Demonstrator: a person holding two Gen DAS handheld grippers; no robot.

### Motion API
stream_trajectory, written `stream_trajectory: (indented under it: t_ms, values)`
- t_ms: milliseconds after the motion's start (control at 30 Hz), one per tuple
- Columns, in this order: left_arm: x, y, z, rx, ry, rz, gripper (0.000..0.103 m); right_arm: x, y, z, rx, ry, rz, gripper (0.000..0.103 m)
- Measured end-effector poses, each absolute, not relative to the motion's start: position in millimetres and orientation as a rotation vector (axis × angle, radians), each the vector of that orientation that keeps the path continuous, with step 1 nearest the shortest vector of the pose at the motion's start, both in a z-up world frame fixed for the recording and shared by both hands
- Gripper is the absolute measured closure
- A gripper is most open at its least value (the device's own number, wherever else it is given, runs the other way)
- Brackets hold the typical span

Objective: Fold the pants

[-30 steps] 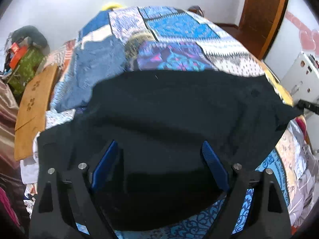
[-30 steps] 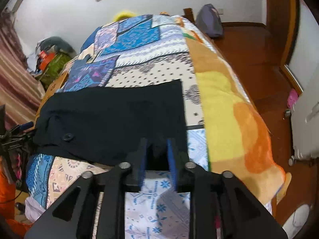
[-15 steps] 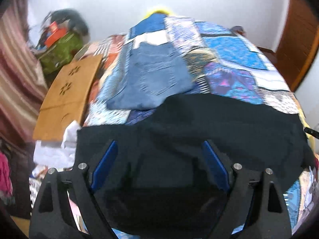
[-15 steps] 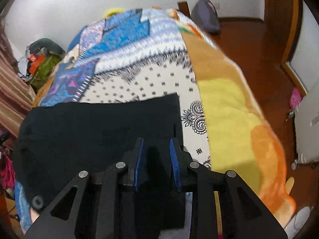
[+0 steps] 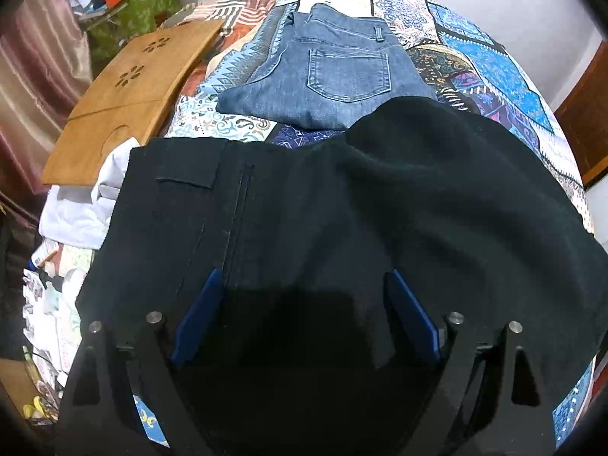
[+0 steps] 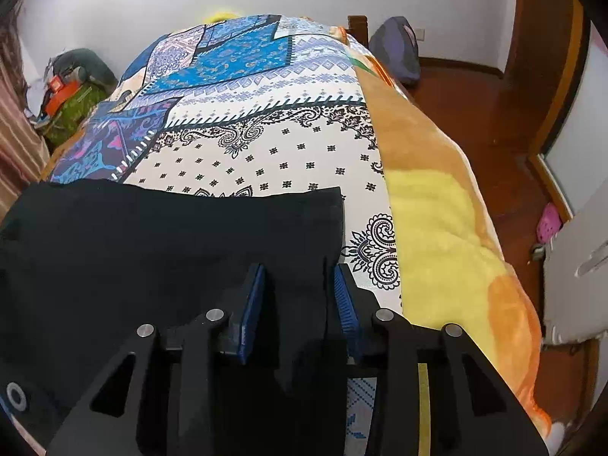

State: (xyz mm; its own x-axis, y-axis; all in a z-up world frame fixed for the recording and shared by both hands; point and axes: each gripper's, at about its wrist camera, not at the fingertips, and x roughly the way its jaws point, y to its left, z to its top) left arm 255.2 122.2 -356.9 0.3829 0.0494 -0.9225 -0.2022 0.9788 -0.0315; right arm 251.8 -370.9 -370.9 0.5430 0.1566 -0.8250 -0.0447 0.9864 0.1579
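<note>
Black pants (image 5: 342, 205) lie across the near end of the bed (image 6: 266, 144), at least part-folded by the look of it, with more folds likely left; folded jeans (image 5: 334, 76) sit at 12 o'clock beyond them. Left tongs (image 5: 304, 304) hover wide open over the waist end. Right tongs (image 6: 298, 296), jaws narrowed on the hem corner, point toward 12 o'clock.

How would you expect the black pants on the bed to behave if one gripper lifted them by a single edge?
The black pants would likely sag and drape: they bulge in soft mounds over the quilt. They probably weigh little for their spread. The matte weave looks grippy, so the right gripper should hold the hem without slipping.
</note>
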Motion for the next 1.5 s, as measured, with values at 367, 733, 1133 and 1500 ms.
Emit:
stream_trajectory:
  t_ms: [367,733,1133,1500]
  values:
    - [248,112,-350,-0.091,1.152,0.174,0.014,244,-362,-370,0.07,0.974,0.097,0.077]
    - [233,74,-306,-0.047,1.062,0.028,0.014,238,-368,-355,0.089,0.926,0.053,0.078]
    - [231,11,-331,0.047,1.095,-0.118,0.013,249,-362,-372,0.117,0.946,0.071,0.084]
    - [232,15,-334,-0.016,1.115,-0.131,0.012,244,-356,-328,-0.039,0.785,0.041,0.094]
